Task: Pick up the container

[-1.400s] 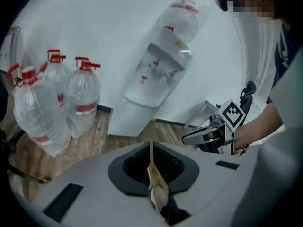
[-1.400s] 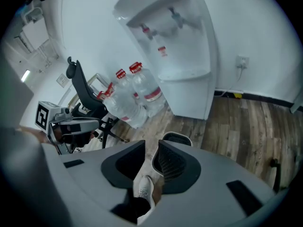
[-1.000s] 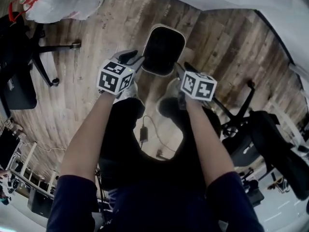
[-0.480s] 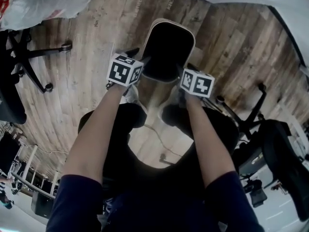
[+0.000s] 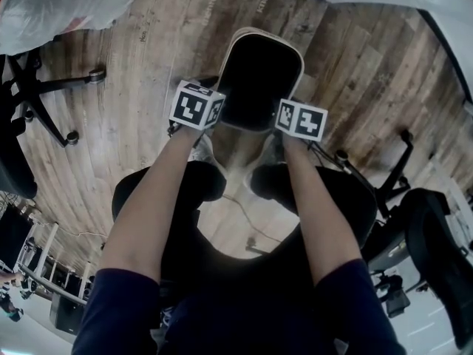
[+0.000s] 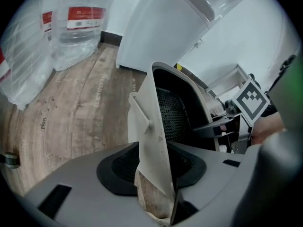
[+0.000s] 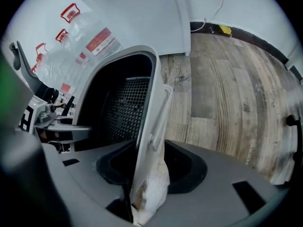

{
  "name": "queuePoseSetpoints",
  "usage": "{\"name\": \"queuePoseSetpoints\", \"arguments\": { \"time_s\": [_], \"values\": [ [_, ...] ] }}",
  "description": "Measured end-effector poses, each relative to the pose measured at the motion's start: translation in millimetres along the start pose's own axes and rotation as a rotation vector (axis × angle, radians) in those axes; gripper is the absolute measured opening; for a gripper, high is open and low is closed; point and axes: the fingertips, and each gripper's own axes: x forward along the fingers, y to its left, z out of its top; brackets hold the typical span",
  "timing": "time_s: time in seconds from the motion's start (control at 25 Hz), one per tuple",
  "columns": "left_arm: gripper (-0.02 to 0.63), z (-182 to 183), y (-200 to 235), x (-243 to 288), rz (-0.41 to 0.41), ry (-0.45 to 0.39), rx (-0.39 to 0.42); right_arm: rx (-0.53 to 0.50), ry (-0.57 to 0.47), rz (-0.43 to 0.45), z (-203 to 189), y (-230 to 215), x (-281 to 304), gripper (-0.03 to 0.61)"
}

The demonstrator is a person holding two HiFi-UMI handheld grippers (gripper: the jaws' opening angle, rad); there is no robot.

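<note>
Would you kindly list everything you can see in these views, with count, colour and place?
container: one, white outside, black mesh inside, centre, between both claws
floor: one, grey-brown wood planks, beneath everything
bottle packs: at least two, clear with red labels, on the floor by the wall
cabinet: one, white, beyond the container
office chairs: at least two, black, left and right edges of the head view
forearms: two, bare with dark sleeves, lower centre
left claw: one, grey, jaws closing with the container's left wall between them
right claw: one, grey, jaws closing with its right wall between them
</note>
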Motion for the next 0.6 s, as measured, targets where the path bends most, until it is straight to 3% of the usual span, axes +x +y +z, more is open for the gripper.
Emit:
{"name": "queuePoseSetpoints", "arguments": {
  "time_s": [0.2,0.6],
  "values": [
    [0.127,0.0,-4.2,1.9,0.016,0.018,0.031,0.021,0.003,0.001,-1.8,3.6,-1.1,0.096],
    [0.106,6.5,-21.4,-33.2,0.045,0.013,0.015,0.061,-0.04,-0.012,1.5,15.5,-41.2,0.072]
  ]
}}
